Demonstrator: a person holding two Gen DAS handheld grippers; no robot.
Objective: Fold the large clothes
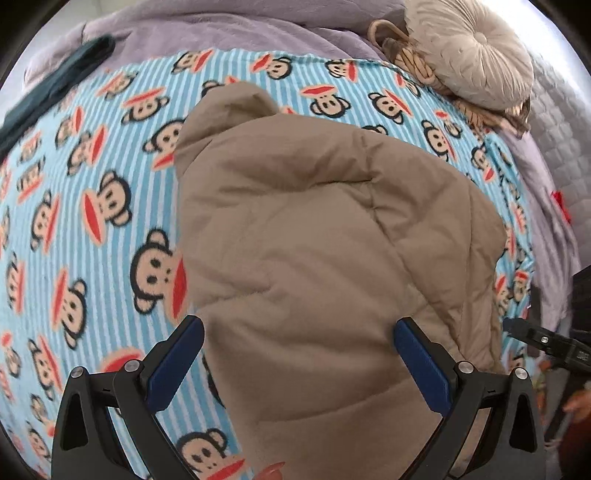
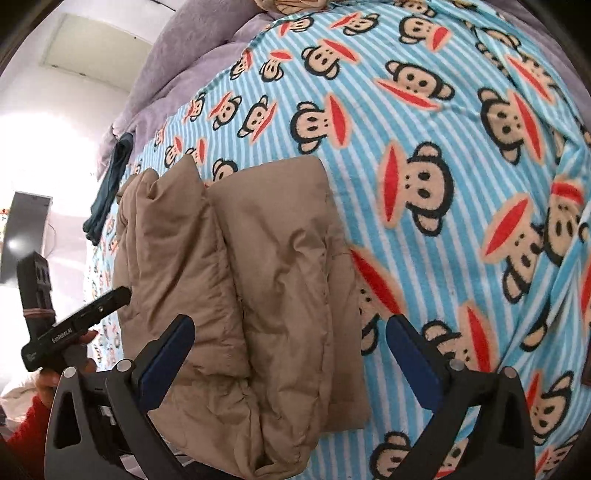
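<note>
A tan padded jacket (image 1: 314, 240) lies folded into a thick bundle on a blue striped blanket with monkey faces (image 1: 92, 206). My left gripper (image 1: 297, 332) is open just above the jacket's near part, one finger at each side. In the right wrist view the jacket (image 2: 258, 277) shows as two long folded lobes side by side. My right gripper (image 2: 290, 330) is open over its near end, holding nothing. The left gripper's black body (image 2: 74, 325) shows at the left of that view, beside the jacket.
A dark teal garment (image 1: 55, 85) lies at the blanket's far left edge. A round cream cushion (image 1: 469, 55) sits on a woven basket (image 1: 413, 55) at the back right. Lilac bedding (image 1: 258, 29) surrounds the blanket. The right gripper's tip (image 1: 546, 339) shows at the right.
</note>
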